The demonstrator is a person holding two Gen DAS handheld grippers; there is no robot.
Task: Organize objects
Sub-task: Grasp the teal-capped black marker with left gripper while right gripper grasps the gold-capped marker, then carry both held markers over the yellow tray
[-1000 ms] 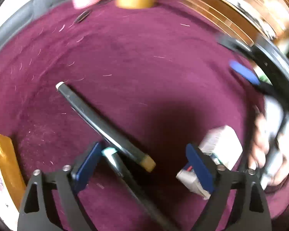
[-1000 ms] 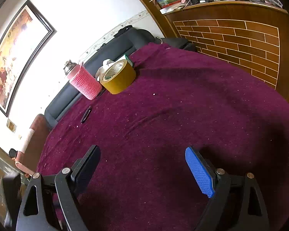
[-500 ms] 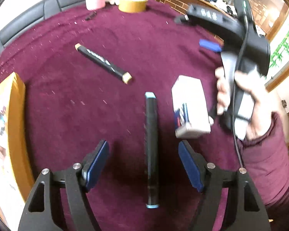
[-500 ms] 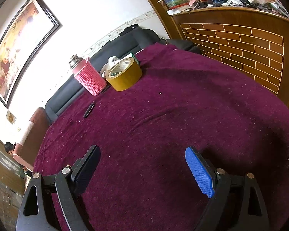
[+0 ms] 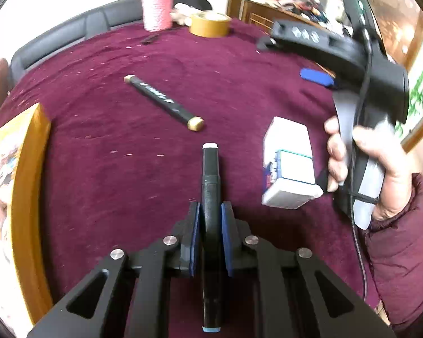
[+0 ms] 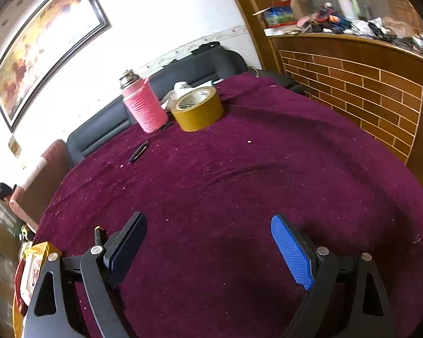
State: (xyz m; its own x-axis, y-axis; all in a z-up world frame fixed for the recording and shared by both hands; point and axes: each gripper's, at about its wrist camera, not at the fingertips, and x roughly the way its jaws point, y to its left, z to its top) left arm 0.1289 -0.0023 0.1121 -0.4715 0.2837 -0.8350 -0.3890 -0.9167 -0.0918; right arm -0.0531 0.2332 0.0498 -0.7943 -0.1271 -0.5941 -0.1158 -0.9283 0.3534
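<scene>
On the left, our left gripper (image 5: pixel 211 233) has just closed its fingers (image 5: pixel 195 233) on the black marker (image 5: pixel 210 174), lying on the desk (image 5: pixel 127 169) left of the white box (image 5: pixel 289 166). We lift it straight, pinching firmly mid-barrel so it cannot swivel. Our right gripper (image 6: pixel 208 248) hangs with fingers spread, holding nothing.

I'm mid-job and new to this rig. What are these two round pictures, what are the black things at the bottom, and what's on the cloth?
There is no robot arm: a person holds one pair of tongs in each hand, with a wide-angle camera on each looking along its fingers.

The left wrist view shows the left tongs, which have just closed on a black marker. On the maroon cloth lie a second marker and a white box. The hand at right holds the other pair.

The right wrist view shows the right tongs open, with nothing between them. Farther off stand a pink bottle and a tape roll.
</scene>
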